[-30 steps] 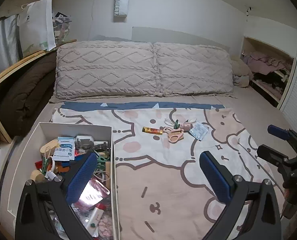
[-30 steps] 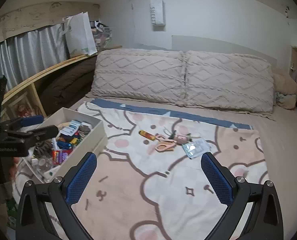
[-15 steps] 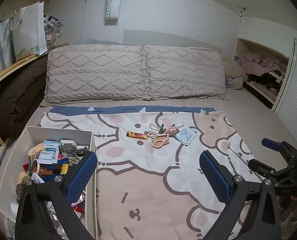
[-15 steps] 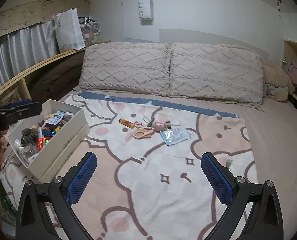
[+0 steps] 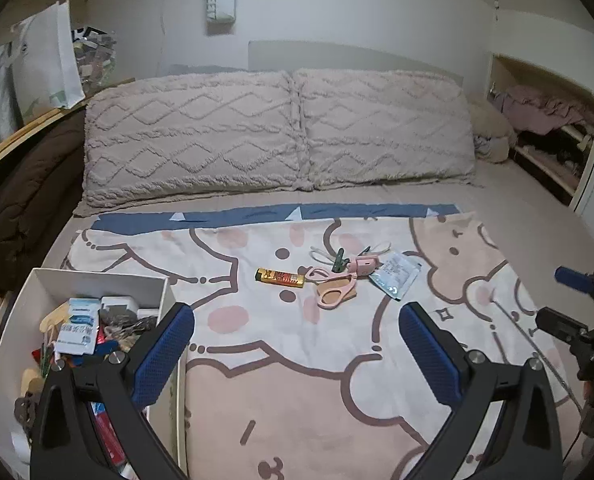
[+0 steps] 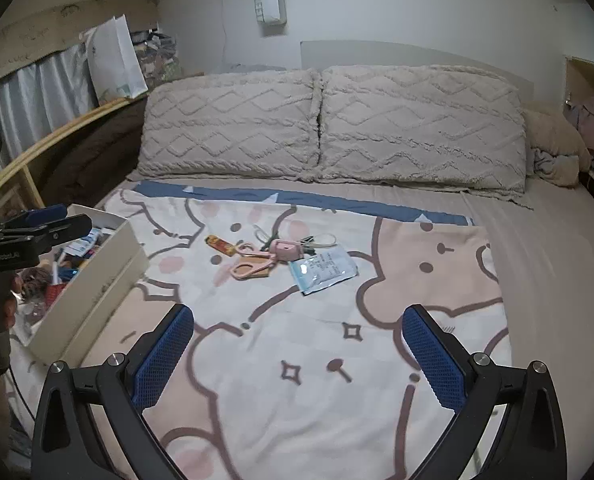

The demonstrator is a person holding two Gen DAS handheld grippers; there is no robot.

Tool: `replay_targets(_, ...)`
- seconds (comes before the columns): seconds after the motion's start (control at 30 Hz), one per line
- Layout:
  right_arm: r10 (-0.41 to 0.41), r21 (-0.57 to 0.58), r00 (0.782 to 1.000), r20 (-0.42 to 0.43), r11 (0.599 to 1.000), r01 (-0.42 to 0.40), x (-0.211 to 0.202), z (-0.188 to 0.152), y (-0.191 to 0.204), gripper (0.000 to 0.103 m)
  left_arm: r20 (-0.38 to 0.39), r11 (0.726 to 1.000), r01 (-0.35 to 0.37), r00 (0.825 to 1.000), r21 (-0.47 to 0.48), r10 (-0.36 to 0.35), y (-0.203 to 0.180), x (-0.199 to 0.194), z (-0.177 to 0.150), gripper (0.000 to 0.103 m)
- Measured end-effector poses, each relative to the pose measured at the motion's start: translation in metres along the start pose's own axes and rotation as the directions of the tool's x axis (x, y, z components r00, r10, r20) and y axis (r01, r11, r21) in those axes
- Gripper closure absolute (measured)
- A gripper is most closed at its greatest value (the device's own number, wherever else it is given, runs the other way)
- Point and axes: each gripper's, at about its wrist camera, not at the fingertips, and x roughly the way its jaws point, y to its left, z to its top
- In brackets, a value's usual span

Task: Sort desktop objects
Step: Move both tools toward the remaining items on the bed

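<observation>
A small cluster lies mid-blanket: pink scissors, a yellow-red bar, a pink case with keys and a green clip, and a clear blue-edged packet. A white box full of small items sits at the blanket's left. My left gripper hangs open beside the box, short of the cluster. My right gripper is open and empty, nearer than the packet.
Two knitted pillows line the headboard. A brown duvet and wooden rail run along the left. An open closet with clothes is at the right. The cartoon blanket is bare in front of both grippers.
Both grippers have moved forward and turned toward the cluster; the scissors and packet look closer. The left one has drifted right off the box. Both stay open.
</observation>
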Motion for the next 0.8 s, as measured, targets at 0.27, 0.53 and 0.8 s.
replay_targets(0.27,0.015,0.014,1.0,-0.022,1.0,-0.015,0.033,0.009,-0.015,0.0,-0.051,1.0,-0.015,0.999,0.006,0.015,-0.001,0.046,0.007,0.0)
replay_targets(0.53,0.009,0.004,0.999,-0.054,1.0,-0.008,0.073,0.017,-0.02,0.0,-0.097,1.0,-0.009,0.995,-0.01,0.009,0.007,0.087,0.008,0.0)
replay_targets(0.8,0.001,0.029,1.0,-0.03,1.0,-0.001,0.113,0.015,-0.03,0.0,-0.121,0.999,-0.051,0.991,-0.016,0.049,0.02,0.132,-0.007,0.0)
